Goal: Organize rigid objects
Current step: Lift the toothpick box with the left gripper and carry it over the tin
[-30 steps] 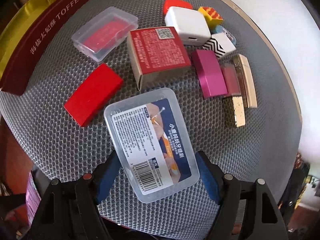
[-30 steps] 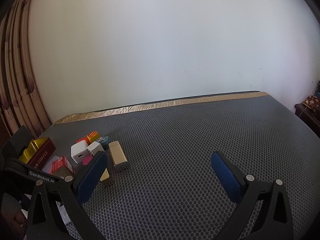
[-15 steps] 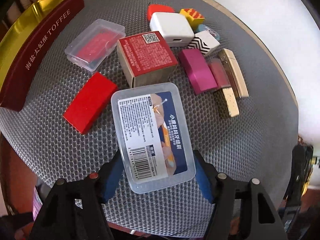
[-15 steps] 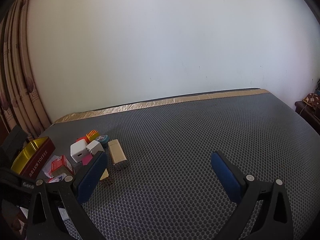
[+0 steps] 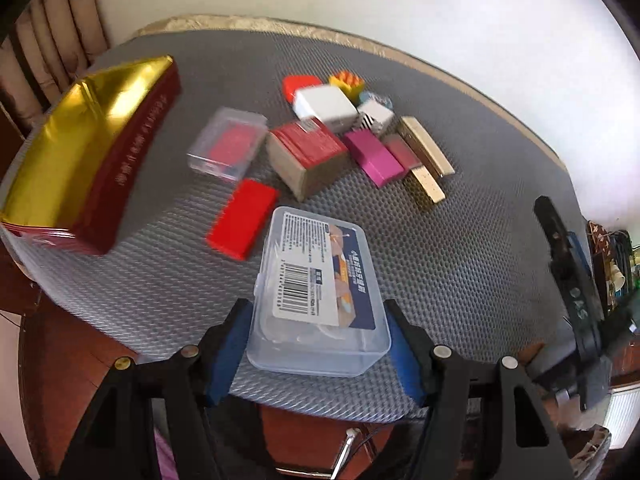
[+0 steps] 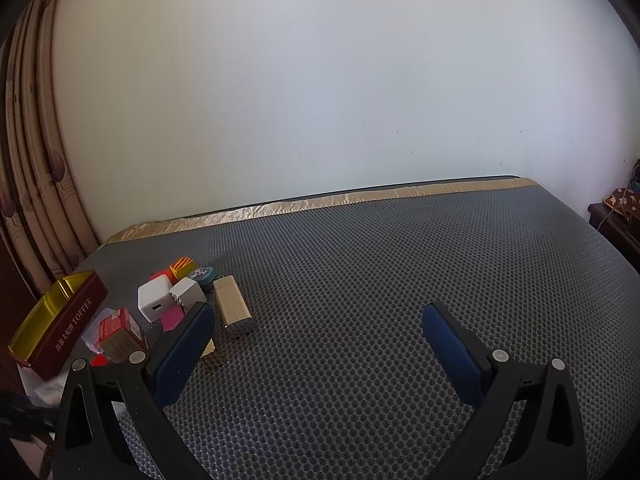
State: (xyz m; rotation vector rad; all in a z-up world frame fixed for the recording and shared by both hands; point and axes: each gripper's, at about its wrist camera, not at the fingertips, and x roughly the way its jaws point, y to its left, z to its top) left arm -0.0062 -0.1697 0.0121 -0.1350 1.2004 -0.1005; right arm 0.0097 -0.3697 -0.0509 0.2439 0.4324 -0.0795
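Clear plastic makes up the flat box with the printed label and barcode on its lid. The left gripper has it between its blue pads, one pad on each long side, so the jaws are pinching the box near its closest end. It looks lifted a little over the near edge of the grey tabletop, just in front of the red block.

I think the box is light and stiff, but its smooth sides could slip. Its thin walls might bend if squeezed too hard. Holding the two long sides is a good spot, and a grip nearer the middle would keep it from tipping.

The left wrist view looks down on the pile: the gold and red toffee tin sits well to the left of the red block, and the small boxes sit behind it. The right wrist view does not show the clear box at all. It shows the right gripper with its jaws spread wide and nothing between them, and lots of bare tabletop to the right.
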